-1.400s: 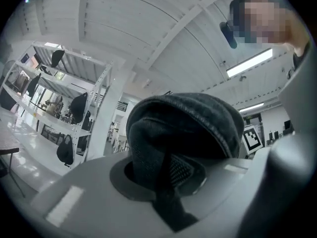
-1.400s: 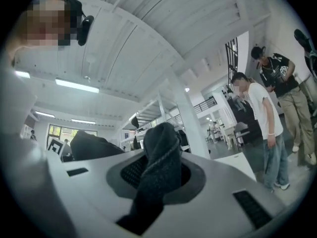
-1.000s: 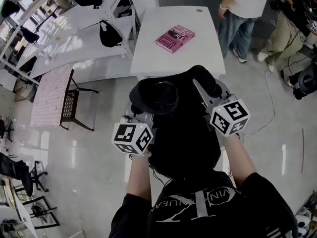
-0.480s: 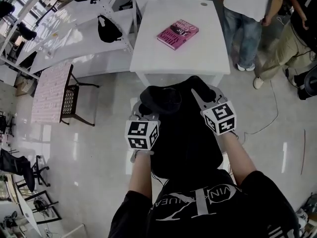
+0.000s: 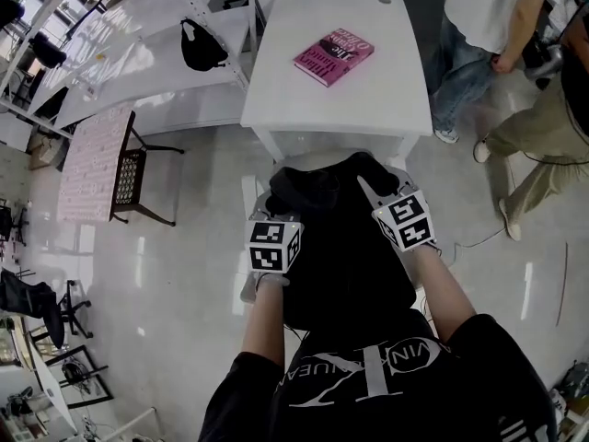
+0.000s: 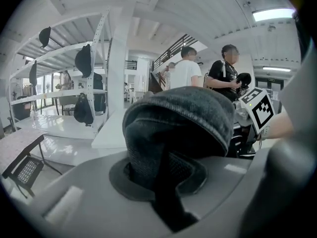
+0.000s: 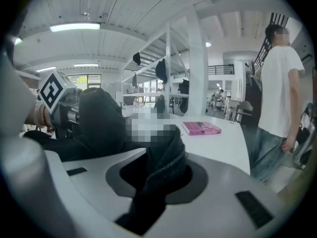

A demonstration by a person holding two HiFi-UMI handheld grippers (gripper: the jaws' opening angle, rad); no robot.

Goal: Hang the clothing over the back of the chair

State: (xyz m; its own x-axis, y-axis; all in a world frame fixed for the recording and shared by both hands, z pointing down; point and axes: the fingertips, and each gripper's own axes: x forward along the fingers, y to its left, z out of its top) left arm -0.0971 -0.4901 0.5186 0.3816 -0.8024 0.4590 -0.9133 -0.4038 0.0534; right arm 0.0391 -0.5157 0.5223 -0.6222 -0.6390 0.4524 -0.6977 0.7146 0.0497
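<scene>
Holding the black hoodie (image 5: 345, 256) spread between both claws, the person is standing just short of the white table (image 5: 386, 99). The left gripper (image 6: 166, 177) is pinching a dark fold, its jaws having just been opening slightly. The right gripper (image 7: 153, 177) is clamping another fold, jaws nearly together. No chair back is showing clearly under the cloth, so the draping is looking unfinished. The table edge is lying close ahead, a dark chair (image 5: 129, 184) is standing well apart on the left, and bystanders (image 5: 488, 26) are crowding the right.

Black short-sleeved T-shirt (image 5: 368, 389) with white lettering, grey left claw (image 5: 265, 207), grey right claw (image 5: 375, 185), black-and-white marker cubes (image 5: 273, 245)
</scene>
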